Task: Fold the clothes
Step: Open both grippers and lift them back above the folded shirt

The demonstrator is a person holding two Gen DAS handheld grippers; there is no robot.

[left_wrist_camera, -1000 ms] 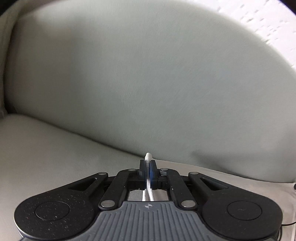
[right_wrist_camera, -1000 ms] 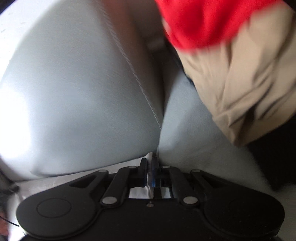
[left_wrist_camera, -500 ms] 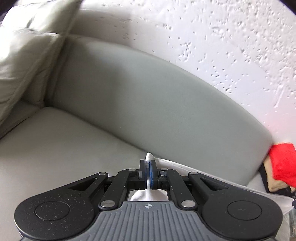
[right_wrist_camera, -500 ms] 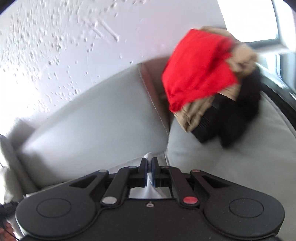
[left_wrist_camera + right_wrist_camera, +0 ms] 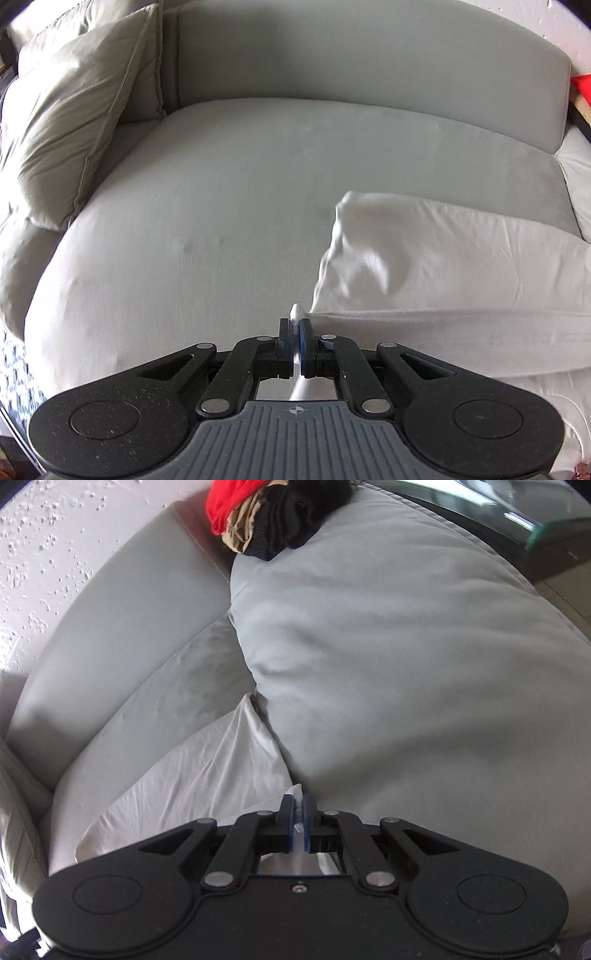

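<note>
White cloth [image 5: 461,266] lies spread on the grey sofa seat [image 5: 229,206], reaching from 3 o'clock of the left view toward 6. Left gripper [image 5: 295,328] tilts steeply down, its jaws pinched on a cloth edge. Right gripper [image 5: 299,808] tilts down likewise, jaws clamped on another edge. At 12 o'clock in the right view sits a pile of clothes [image 5: 273,513]; a cushion [image 5: 70,125] leans at 10 in the left.
</note>
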